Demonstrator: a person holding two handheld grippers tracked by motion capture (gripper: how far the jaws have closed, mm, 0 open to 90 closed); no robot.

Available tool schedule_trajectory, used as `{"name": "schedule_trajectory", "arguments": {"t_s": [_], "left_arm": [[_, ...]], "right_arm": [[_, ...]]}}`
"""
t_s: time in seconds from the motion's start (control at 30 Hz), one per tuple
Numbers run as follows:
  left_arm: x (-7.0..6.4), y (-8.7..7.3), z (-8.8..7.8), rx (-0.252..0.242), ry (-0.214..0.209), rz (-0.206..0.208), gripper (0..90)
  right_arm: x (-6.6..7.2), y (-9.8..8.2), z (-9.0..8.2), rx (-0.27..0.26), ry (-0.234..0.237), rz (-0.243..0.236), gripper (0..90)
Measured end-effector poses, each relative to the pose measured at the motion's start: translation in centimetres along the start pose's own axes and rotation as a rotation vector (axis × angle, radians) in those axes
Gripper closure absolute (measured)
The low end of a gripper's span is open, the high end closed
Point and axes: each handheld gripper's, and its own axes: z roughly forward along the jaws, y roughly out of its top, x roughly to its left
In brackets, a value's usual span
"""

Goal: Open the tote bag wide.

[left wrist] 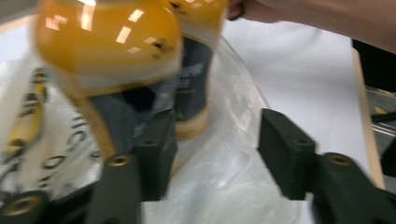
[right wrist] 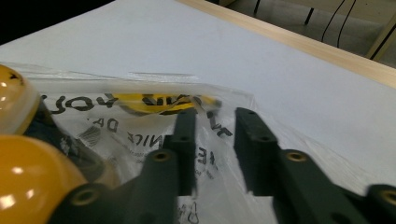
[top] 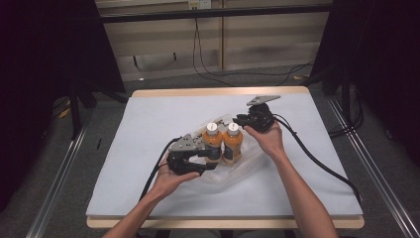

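Forearms enter the high view from the counter's near edge. The left claw (top: 205, 159) lies low near the middle of the counter (top: 148, 124), its jaws reaching toward the left bottle (top: 213, 144) of two orange bottles standing upright, touching each other, on a clear plastic bag (top: 233, 171). The right claw (top: 242, 120) sits just beyond the right bottle (top: 233, 144), toward the far right corner, at the bag's far rim.

Left gripper view: blurred. The left claw (left wrist: 215, 140) stands wide, empty, bag film (left wrist: 224, 177) between its jaws; the nearer bottle (left wrist: 107, 46) is beside one jaw, not between them.

Right gripper view: the right claw (right wrist: 212, 140) stands narrow with a gap, its jaws straddling the printed bag edge (right wrist: 140, 116); whether they pinch film cannot be told.

Judgement: the step appears to be bagging the bottles. The right claw should take a single layer of rim and lift it clear of the caps, while the left claw steadies the bottles low on their bodies so they do not topple.
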Motion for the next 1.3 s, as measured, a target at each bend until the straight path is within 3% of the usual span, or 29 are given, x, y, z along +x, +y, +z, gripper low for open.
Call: {"name": "schedule_trajectory", "arguments": {"t_s": [0.1, 0.13, 0.17, 0.57, 0.83, 0.93, 1.0, 1.3], "left_arm": [[0.2, 0.0, -0.4, -0.005, 0.010, -0.009, 36.3], [0.1, 0.0, -0.6, -0.003, 0.038, -0.009, 31.2], [0.1, 0.0, -0.6, -0.003, 0.038, -0.009, 25.1], [0.7, -0.2, -2.9, -0.028, 0.106, -0.022, 12.8], [0.6, -0.5, -4.8, -0.018, 0.151, -0.017, 12.0], [0.7, -1.3, -6.0, -0.004, 0.195, -0.025, 12.1], [0.8, -1.5, -6.2, -0.002, 0.193, -0.031, 12.1], [0.6, -3.3, -9.4, -0.003, 0.265, -0.055, 12.4]], "right_arm": [[0.0, -0.3, -1.1, -0.018, -0.005, 0.009, 56.8], [0.0, -0.4, -1.5, -0.022, -0.007, 0.011, 52.5], [0.0, -0.5, -1.8, -0.019, -0.014, 0.013, 49.1], [1.0, -1.8, -6.1, -0.055, -0.010, -0.011, 30.2], [1.8, -3.4, -9.2, -0.084, 0.004, -0.004, 22.4], [2.0, -4.1, -10.3, -0.093, 0.001, 0.002, 20.9], [2.1, -4.3, -10.7, -0.095, 0.002, -0.001, 20.6], [3.0, -6.5, -14.1, -0.120, 0.002, 0.010, 21.0]]}}
